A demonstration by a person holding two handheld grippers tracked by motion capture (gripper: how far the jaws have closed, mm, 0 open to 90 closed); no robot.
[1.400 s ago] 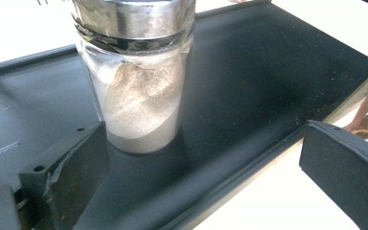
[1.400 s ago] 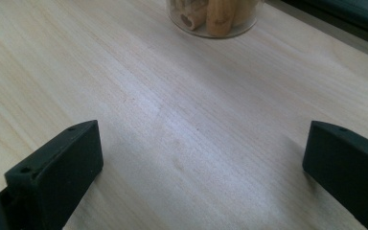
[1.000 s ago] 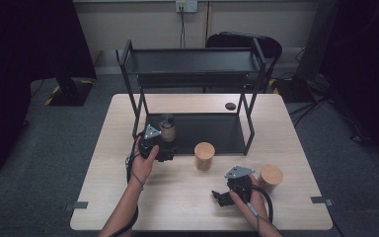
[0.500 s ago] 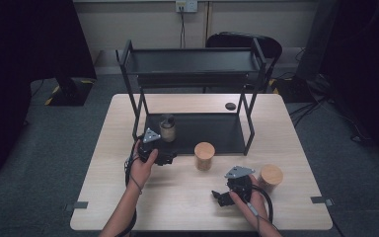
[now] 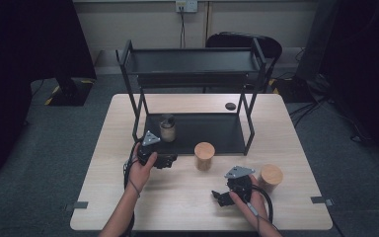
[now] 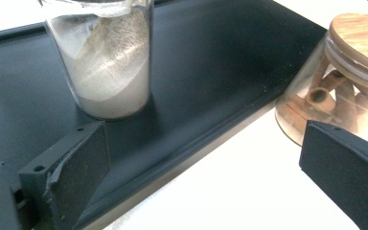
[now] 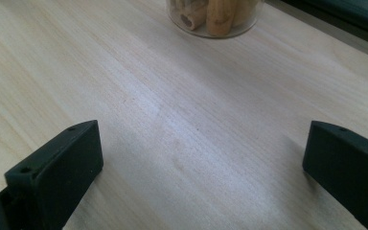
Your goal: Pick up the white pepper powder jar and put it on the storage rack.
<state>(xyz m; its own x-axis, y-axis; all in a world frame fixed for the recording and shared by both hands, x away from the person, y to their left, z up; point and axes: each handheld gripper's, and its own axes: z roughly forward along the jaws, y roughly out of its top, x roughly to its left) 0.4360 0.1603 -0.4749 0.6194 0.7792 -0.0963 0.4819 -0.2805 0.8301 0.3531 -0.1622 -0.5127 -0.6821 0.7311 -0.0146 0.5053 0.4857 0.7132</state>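
Note:
A glass jar of pale powder (image 5: 167, 127) (image 6: 108, 62) stands on the bottom shelf of a black two-tier rack (image 5: 197, 129). A wooden-lidded jar of brown sticks (image 5: 204, 155) (image 6: 335, 81) (image 7: 213, 17) sits on the table just in front of the shelf. A second wooden-lidded jar (image 5: 270, 177) stands at the right. My left gripper (image 5: 168, 160) (image 6: 201, 139) is open at the shelf's front edge, a little short of the powder jar, holding nothing. My right gripper (image 5: 218, 195) (image 7: 201, 139) is open low over bare wood, pointing at the stick jar.
The light wooden table (image 5: 177, 197) has bare room in front and at the left. A small black disc (image 5: 230, 105) lies behind the rack on the right. The rack's top shelf (image 5: 192, 61) overhangs the lower one. A dark chair (image 5: 246, 40) stands beyond the table.
My left gripper has drawn back a little from the powder jar toward the table's front. The right gripper has stayed where it was.

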